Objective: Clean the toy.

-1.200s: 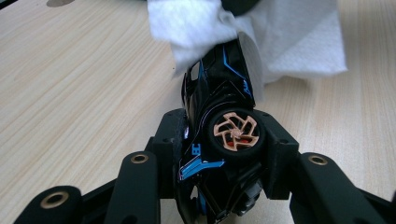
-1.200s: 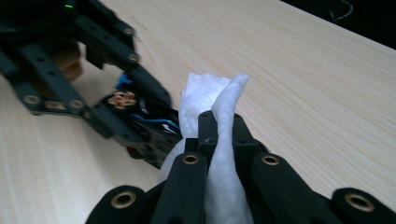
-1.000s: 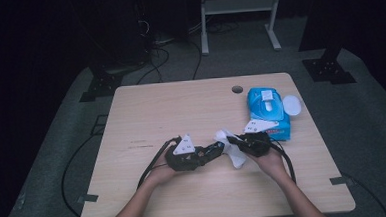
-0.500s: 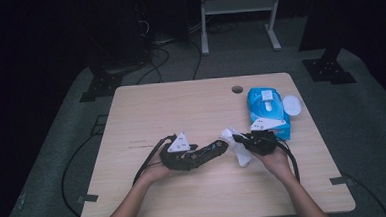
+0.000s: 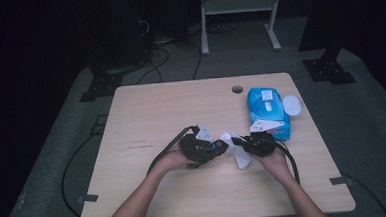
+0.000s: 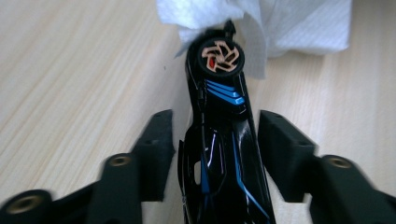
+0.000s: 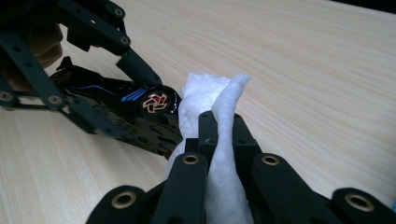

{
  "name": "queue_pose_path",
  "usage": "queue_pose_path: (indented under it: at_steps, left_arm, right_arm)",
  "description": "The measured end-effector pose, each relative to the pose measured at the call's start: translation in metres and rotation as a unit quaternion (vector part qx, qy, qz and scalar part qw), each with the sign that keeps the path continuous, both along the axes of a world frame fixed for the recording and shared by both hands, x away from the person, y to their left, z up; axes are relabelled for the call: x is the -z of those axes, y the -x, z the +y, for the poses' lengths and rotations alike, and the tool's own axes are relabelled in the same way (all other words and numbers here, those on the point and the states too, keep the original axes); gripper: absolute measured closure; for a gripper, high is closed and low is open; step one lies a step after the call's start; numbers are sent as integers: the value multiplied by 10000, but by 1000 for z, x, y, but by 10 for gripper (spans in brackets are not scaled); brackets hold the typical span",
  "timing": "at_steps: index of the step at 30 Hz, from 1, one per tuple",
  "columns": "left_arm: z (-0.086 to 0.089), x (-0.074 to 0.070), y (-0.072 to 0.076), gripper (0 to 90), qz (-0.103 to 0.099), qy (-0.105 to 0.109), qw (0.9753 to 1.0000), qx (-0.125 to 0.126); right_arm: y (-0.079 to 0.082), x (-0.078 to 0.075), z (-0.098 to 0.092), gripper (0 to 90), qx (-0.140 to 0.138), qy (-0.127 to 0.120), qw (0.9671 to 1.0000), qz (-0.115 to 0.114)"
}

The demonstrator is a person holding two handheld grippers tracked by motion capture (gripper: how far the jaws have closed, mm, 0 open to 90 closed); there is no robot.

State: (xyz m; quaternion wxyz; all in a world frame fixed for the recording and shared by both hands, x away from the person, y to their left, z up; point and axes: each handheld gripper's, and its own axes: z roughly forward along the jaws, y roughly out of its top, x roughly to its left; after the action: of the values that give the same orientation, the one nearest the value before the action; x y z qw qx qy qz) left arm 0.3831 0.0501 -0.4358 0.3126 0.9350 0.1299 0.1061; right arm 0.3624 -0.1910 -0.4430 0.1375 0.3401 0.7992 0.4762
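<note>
Near the front middle of the worktop [image 5: 146, 116], the two hands met with their grippers almost tip to tip. The left gripper [image 5: 218, 148] held a black object with thin blue stripes [image 6: 219, 140] between its jaws; in the left gripper view the jaws stood on either side of its narrow body, and whether they pressed it I could not tell for certain, though the object lay lengthwise between them and pointed away toward the other hand. At the object's far end sat a round copper-coloured disc with a red centre [image 6: 220, 56], and that end touched a white wipe [image 6: 261, 23].

The right gripper [image 7: 219, 126] was clamped on the white wipe, its jaws drawn together with the wipe pinched between them and a fold standing up above the tips. In the right gripper view the wipe pressed against the side of the disc end of the black object. From the high view the wipe hung down a little below the right gripper, just beside the left one.

Farther right, beyond the right hand, lay a blue wipe pack [image 5: 266, 112] with its white lid [image 5: 291, 105] flipped open to the right.
</note>
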Motion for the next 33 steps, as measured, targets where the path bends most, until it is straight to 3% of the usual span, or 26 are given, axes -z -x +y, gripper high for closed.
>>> queue_pose_path:
  at_steps: [2, 6, 8, 9, 12, 13, 17, 19, 22, 25, 27, 33]
  left_arm:
    - [-5, 0, 0, 564, -61, -227, 9997, -4]
    - [-8, -1, -2, 568, 29, -272, 9996, 5]
    - [-9, -1, -4, 562, 115, -276, 9995, -60]
    - [-11, -1, -4, 510, 186, -312, 9993, -70]
    - [-17, 0, -5, 477, 184, -540, 9983, -81]
    - [-18, -1, -6, 479, 273, -570, 9979, -132]
    - [-26, -2, -6, 568, 182, -745, 9970, -143]
    - [-26, -4, -6, 579, 182, -666, 9975, -135]
    - [-23, -4, -4, 587, 26, -556, 9984, -93]
    - [-16, -8, 0, 619, -45, -165, 9997, -147]
    - [-9, -11, 5, 621, -210, 51, 9997, -104]
    - [3, -10, 17, 622, -294, 407, 9987, -89]
  right_arm:
    - [-1, 2, 1, 862, -18, 4, 10000, 45]
    - [-4, 6, 1, 862, -23, -208, 9996, 168]
    - [-5, 9, 3, 862, -57, -243, 9994, 230]
    - [-6, 11, 5, 862, -75, -219, 9994, 263]
    - [-6, 12, 7, 862, -84, -227, 9993, 292]
    - [-6, 12, 7, 862, -86, -230, 9993, 293]
    - [-6, 13, 6, 862, -108, -308, 9989, 349]
    - [-6, 12, 6, 862, -118, -327, 9988, 354]
    - [-6, 10, 5, 862, -137, -414, 9985, 330]
    - [-4, 4, 4, 862, -170, -627, 9975, 260]
    - [-1, -2, 5, 862, -228, -703, 9971, 205]
    - [12, -27, 20, 862, -576, -775, 9952, -152]
